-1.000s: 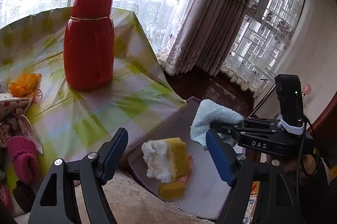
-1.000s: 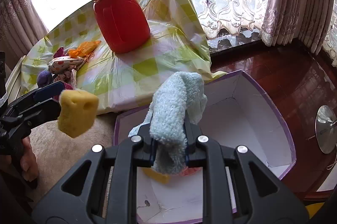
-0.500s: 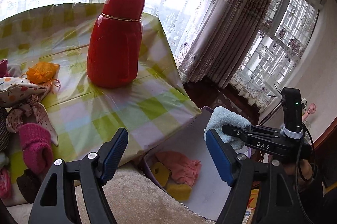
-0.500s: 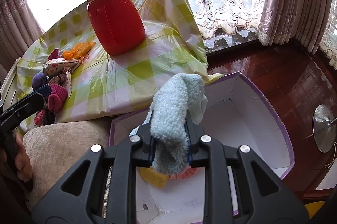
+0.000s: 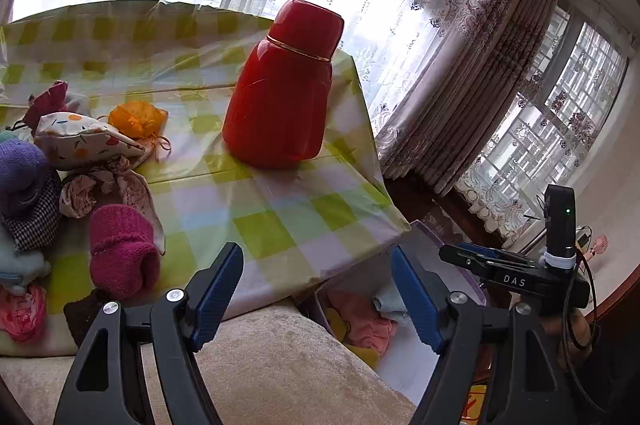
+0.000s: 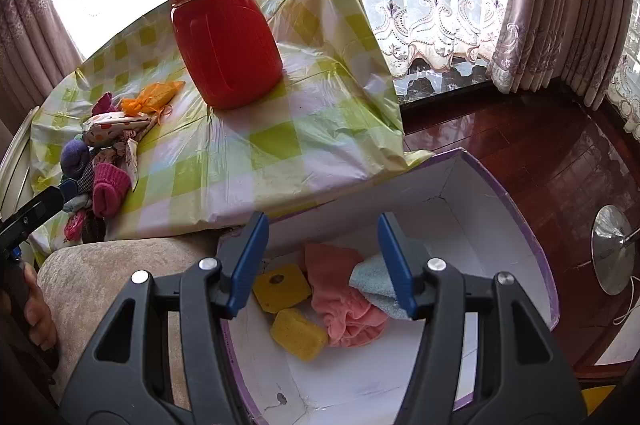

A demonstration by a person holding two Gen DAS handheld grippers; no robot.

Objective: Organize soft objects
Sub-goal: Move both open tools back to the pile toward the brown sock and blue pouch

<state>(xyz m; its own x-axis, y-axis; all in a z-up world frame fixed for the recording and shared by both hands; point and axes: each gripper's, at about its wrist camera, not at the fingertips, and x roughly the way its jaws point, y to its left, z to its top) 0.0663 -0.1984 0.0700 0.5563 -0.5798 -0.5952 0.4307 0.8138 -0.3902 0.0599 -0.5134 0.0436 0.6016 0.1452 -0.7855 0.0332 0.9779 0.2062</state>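
**Blue towel lying in the box, both claws empty**

The blue towel [image 6: 376, 285] lies crumpled in the white box [image 6: 472, 225], its long side running from the pink cloth [image 6: 344, 301] toward the right wall, part of it hidden behind a blue pad; two yellow sponges [image 6: 294, 333] sit just left of the pink cloth. The right gripper [image 6: 322, 261] hangs over the box, tilted downward, jaws spread wide with nothing between them; the left gripper [image 5: 316, 289] points across the checked tablecloth [image 5: 256, 209] toward the red flask [image 5: 284, 93], jaws likewise apart and empty. A heap of socks and pouches [image 5: 100, 165] sits at the left, its near edge cut off.
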